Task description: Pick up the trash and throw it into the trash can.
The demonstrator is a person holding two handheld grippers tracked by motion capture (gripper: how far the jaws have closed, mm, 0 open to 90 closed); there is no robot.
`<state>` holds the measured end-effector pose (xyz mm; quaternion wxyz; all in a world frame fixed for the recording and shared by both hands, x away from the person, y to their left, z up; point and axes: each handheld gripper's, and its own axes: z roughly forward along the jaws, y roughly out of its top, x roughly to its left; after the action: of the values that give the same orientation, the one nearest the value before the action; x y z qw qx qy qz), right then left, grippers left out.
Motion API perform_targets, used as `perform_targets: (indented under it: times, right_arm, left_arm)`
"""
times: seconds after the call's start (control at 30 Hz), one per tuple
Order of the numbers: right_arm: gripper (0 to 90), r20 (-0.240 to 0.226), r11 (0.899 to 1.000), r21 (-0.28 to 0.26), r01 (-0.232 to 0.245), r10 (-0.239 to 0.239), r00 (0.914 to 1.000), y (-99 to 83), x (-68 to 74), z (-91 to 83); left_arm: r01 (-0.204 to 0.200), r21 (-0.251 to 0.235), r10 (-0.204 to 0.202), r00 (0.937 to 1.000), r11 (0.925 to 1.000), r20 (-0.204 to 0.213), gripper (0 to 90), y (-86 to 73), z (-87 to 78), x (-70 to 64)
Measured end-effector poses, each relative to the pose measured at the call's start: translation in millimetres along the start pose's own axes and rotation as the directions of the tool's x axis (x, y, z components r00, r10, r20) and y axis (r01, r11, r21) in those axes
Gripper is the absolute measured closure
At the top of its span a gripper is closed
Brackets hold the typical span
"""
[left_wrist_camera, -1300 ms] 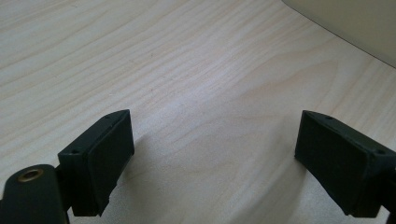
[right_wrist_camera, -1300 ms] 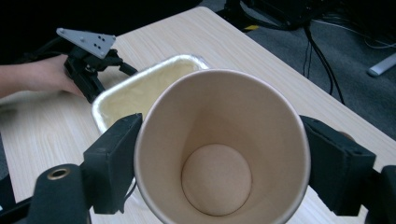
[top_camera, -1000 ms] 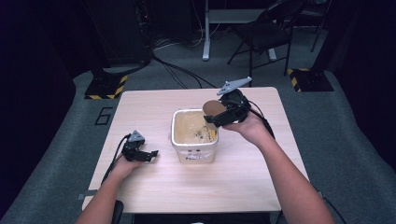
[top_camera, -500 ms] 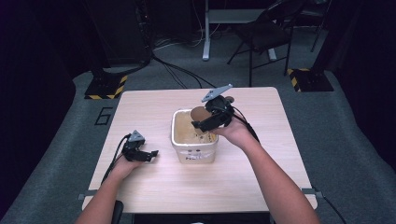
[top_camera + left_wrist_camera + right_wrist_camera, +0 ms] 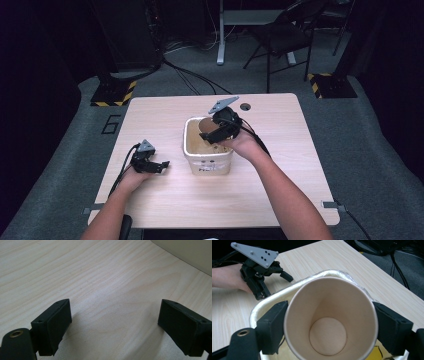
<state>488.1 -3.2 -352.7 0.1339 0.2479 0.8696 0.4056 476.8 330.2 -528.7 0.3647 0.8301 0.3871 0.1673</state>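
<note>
High view: right gripper (image 5: 216, 134) above the white tub (image 5: 207, 162), clamped on a brown paper cup (image 5: 206, 127) over its far rim; left gripper (image 5: 159, 165) resting left of the tub, spread wide.

Left gripper view: jaws parted over bare wooden table (image 5: 100, 277), nothing between.

Right gripper view: cup empty, pinched at both sides above the tub. Likely risk: thin wall buckling under squeeze, or cup slipping out.

A tub (image 5: 207, 150) stands near the middle of the tabletop (image 5: 280, 190). The right gripper (image 5: 220, 131) hangs over the tub's rim, a paper cup (image 5: 330, 320) between its jaws. The left gripper (image 5: 150, 164) rests on the tabletop to the tub's left, apart from it.
</note>
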Motion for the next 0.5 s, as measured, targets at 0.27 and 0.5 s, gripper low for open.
perform_targets:
  times: [0.27, 0.5]
  right_arm:
    - [19.1, -0.001, 1.000, 0.025, -0.018, 0.018, 0.9998, -4.9, -0.4, 16.4]
    - [18.9, -0.009, 0.998, 0.058, -0.011, 0.012, 0.9999, -7.6, -2.1, 28.0]
  left_arm:
    - [-0.001, 0.000, 0.001, 1.0000, 1.0000, 0.002, 11.5, 0.1, 0.1, 0.2]
    - [-0.002, 0.000, 0.002, 1.0000, 1.0000, 0.002, 11.5, 0.1, 0.1, 0.3]
